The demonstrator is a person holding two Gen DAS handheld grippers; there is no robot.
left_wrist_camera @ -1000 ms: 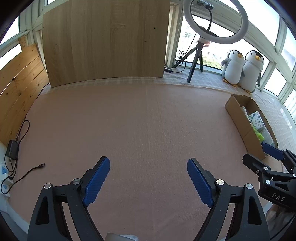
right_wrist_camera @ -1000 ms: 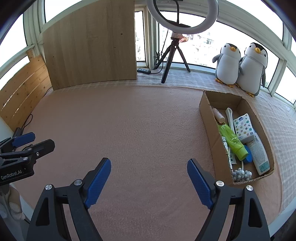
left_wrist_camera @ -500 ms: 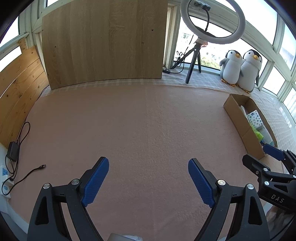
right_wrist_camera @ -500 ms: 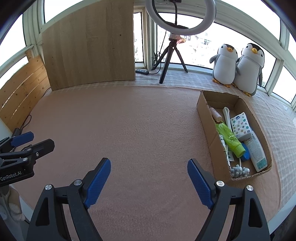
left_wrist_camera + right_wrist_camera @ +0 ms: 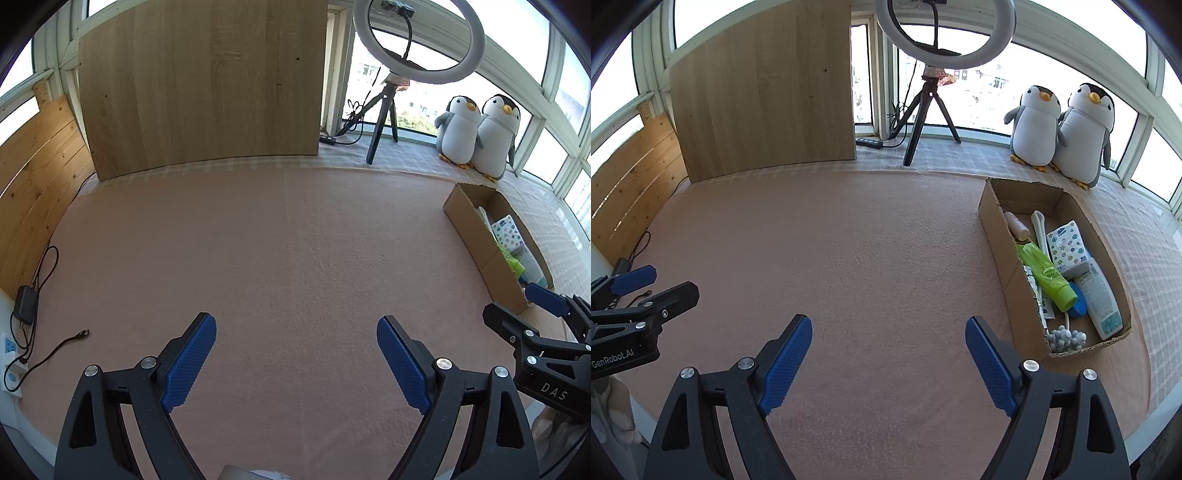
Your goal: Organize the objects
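Observation:
A long cardboard box (image 5: 1001, 236) lies on the pink cloth at the right. Inside it are a green tube (image 5: 1046, 275), a patterned tissue pack (image 5: 1067, 249), a white bottle (image 5: 1102, 304), a white spoon (image 5: 1039, 230), a pink-capped stick (image 5: 1016, 225) and a beaded piece (image 5: 1065, 338). My right gripper (image 5: 888, 363) hangs open over bare cloth left of the box, nothing between its blue pads. My left gripper (image 5: 295, 363) is open too, over the cloth's front middle. The box (image 5: 480, 240) also shows at the right of the left wrist view.
A wooden board (image 5: 203, 88) leans at the back. A ring light on a tripod (image 5: 929, 96) and two plush penguins (image 5: 1063, 129) stand by the windows. A power strip, adapter and cable (image 5: 22, 332) lie off the cloth's left edge. Wooden slats (image 5: 33, 184) line the left.
Both views have drifted slightly, the box and penguins sliding a little leftward in frame. Both grippers stay open and empty.

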